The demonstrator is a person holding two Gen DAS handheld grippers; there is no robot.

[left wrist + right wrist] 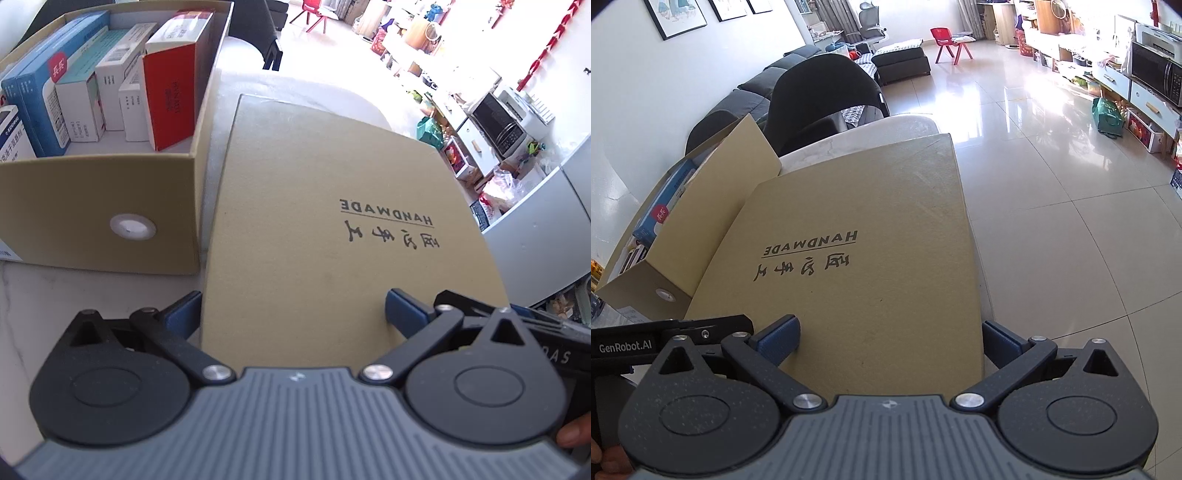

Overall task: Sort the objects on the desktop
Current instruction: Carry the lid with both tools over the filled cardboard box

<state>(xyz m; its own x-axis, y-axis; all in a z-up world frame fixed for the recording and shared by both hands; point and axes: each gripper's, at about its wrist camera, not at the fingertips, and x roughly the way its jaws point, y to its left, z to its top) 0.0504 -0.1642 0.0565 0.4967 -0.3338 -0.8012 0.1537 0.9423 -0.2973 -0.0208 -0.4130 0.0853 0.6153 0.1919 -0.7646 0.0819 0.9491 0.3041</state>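
On the pale table, a flat brown cardboard lid lies printed side up just beside an open cardboard box, which holds small packets standing in a row; I count about seven, though the leftmost are cut off by the frame. There is one lid and one box. Both tongs are spread wide and pinch nothing: the left gripper straddles the lid's near left corner, and the right gripper straddles its near right corner. The lid looks light and fairly stiff but likely to flex if lifted by one edge, so taking it at the two near corners or the side rims seems wisest. Its matte surface should not slip much. The packets are probably light and crushable.
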